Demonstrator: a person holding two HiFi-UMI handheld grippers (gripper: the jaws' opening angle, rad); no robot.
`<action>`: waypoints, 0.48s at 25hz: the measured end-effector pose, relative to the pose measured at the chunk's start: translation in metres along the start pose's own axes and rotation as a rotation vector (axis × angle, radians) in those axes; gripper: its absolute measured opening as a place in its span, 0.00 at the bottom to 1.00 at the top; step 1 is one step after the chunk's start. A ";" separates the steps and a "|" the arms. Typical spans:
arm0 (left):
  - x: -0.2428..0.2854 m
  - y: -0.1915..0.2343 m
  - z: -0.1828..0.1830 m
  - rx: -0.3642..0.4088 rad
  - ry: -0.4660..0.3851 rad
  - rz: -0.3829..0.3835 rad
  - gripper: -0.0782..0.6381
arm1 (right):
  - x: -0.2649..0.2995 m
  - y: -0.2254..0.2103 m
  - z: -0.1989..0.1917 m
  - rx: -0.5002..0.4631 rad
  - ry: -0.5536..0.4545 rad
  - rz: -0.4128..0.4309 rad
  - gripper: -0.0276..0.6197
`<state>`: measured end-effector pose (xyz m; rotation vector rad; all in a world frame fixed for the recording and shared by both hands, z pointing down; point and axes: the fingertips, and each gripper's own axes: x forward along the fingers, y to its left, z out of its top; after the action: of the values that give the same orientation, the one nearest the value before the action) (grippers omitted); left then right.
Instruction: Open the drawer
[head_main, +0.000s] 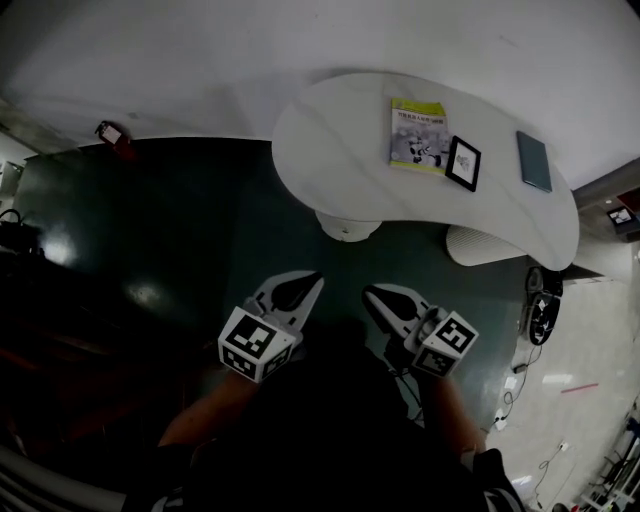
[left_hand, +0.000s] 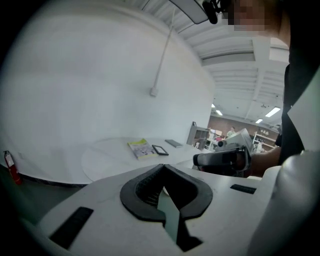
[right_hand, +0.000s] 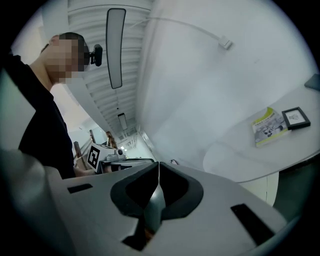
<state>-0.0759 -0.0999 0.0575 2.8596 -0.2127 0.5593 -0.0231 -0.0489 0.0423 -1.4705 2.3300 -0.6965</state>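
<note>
No drawer shows in any view. In the head view both grippers hang close in front of the person, over a dark floor and short of a white curved table (head_main: 330, 150). My left gripper (head_main: 312, 280) has its tips together and holds nothing; the left gripper view shows its jaws (left_hand: 163, 165) meeting at the front. My right gripper (head_main: 368, 293) is likewise shut and empty, with its tips touching in the right gripper view (right_hand: 158, 164). Each gripper view catches the other gripper off to the side, with the table beyond.
On the table lie a green-and-white book (head_main: 417, 135), a small black picture frame (head_main: 463, 163) and a dark notebook (head_main: 533, 160). The table stands on a white pedestal (head_main: 347, 226). A red fire extinguisher (head_main: 113, 135) stands by the wall at left. Cables and a round black device (head_main: 545, 315) lie at right.
</note>
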 end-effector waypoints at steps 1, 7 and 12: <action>0.007 0.000 -0.003 0.000 0.012 -0.004 0.12 | -0.002 -0.010 -0.001 0.000 -0.002 -0.008 0.07; 0.042 0.005 -0.010 -0.035 0.026 0.040 0.12 | -0.007 -0.043 -0.001 0.068 -0.007 0.010 0.07; 0.055 0.012 -0.001 -0.012 0.004 0.012 0.12 | 0.008 -0.059 -0.001 0.036 0.044 -0.001 0.07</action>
<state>-0.0285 -0.1168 0.0820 2.8472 -0.2320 0.5641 0.0176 -0.0773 0.0749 -1.4547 2.3369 -0.7744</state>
